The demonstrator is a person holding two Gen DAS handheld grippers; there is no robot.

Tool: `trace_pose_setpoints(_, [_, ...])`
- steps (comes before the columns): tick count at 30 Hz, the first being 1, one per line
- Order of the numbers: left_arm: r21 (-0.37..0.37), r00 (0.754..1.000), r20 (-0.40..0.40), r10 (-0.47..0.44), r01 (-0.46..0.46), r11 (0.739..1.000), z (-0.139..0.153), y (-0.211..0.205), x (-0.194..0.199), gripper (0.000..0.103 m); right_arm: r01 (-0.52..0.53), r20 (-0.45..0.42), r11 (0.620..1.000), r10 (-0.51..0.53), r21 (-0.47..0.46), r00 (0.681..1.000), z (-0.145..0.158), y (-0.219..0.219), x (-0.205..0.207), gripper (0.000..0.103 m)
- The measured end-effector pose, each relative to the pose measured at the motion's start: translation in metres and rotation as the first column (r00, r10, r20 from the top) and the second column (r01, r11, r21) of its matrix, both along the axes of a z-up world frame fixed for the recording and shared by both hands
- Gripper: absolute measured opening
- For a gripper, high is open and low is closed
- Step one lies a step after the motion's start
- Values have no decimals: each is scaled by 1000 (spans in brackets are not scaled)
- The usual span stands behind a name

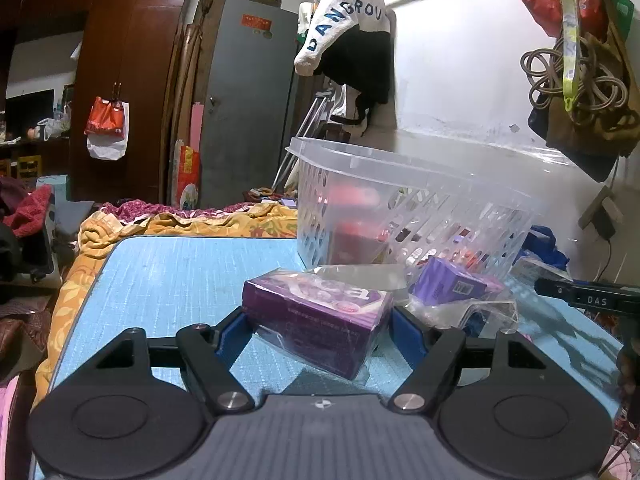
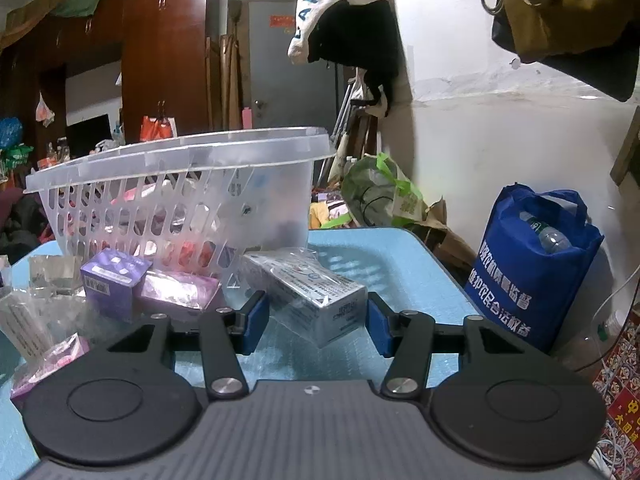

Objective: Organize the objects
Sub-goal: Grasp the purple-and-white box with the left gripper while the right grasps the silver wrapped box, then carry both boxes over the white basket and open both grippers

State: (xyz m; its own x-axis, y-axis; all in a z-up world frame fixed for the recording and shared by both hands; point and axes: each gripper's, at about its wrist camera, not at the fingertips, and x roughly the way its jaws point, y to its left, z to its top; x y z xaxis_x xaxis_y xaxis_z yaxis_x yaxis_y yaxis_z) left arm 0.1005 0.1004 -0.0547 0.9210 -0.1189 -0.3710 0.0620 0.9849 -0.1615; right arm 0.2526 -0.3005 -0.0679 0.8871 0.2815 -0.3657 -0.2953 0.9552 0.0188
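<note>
On the blue table (image 1: 168, 276), the left gripper (image 1: 318, 330) is closing its blue pads on a purple box (image 1: 320, 320) wrapped in clear plastic, one pad touching each end. Just behind it, a smaller purple box (image 1: 454, 284) is lying in crumpled plastic before the clear slotted basket (image 1: 400, 208), which is standing at the table's far edge. Further right, the right gripper (image 2: 316, 322) is bracketing a silver box (image 2: 316, 294) in clear wrap; whether its pads are pressing cannot be told. A blue bag (image 2: 532, 264) is standing beside the table.
</note>
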Motion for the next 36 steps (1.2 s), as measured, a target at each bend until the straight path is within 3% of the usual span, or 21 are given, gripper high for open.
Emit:
trace_pose_setpoints(5, [-11, 999, 46, 29, -29, 1000, 2, 2, -9, 77, 38, 16, 999, -38, 24, 999, 4, -7, -7, 56])
trace_pose_setpoints(7, [-67, 996, 88, 21, -15, 998, 10, 1, -20, 77, 60, 34, 997, -62, 37, 998, 9, -15, -15, 56])
trace_pose_setpoints(9, [-108, 989, 148, -6, 22, 994, 23, -3, -31, 77, 74, 59, 994, -79, 76, 995, 21, -24, -24, 56])
trace_pose_setpoints(12, [-65, 974, 226, -6, 21, 998, 62, -20, -31, 77, 65, 112, 992, -78, 111, 991, 50, -24, -35, 56])
trace_pose_setpoints(17, [-84, 989, 151, 5, 8, 996, 117, -43, 40, 77, 59, 194, 994, -76, 91, 978, 101, 24, -25, 56])
trace_pose_setpoints(23, [-72, 997, 65, 48, -43, 996, 117, -60, 95, 80, 120, 178, 993, -118, -1, 977, 112, 73, 32, 57])
trace_pose_setpoints(25, [-49, 998, 47, 48, -45, 998, 112, -62, 102, 91, 140, 186, 990, -136, -10, 973, 109, 76, 39, 66])
trace_pose_setpoints(26, [-36, 998, 35, 49, -48, 998, 109, -63, 102, 91, 146, 176, 989, -139, -23, 975, 107, 75, 42, 83])
trace_pose_setpoints(28, [-4, 998, 43, 38, -38, 999, 106, -65, 95, 91, 135, 174, 991, -129, -21, 976, 104, 70, 38, 88])
trace_pose_setpoints(30, [-12, 997, 65, 36, -35, 999, 105, -63, 83, 95, 137, 174, 991, -137, 14, 975, 103, 59, 26, 101])
trace_pose_setpoints(36, [-36, 993, 115, 11, -7, 999, 78, -61, 17, 96, 39, 167, 998, -48, 59, 985, 73, 32, -30, 103])
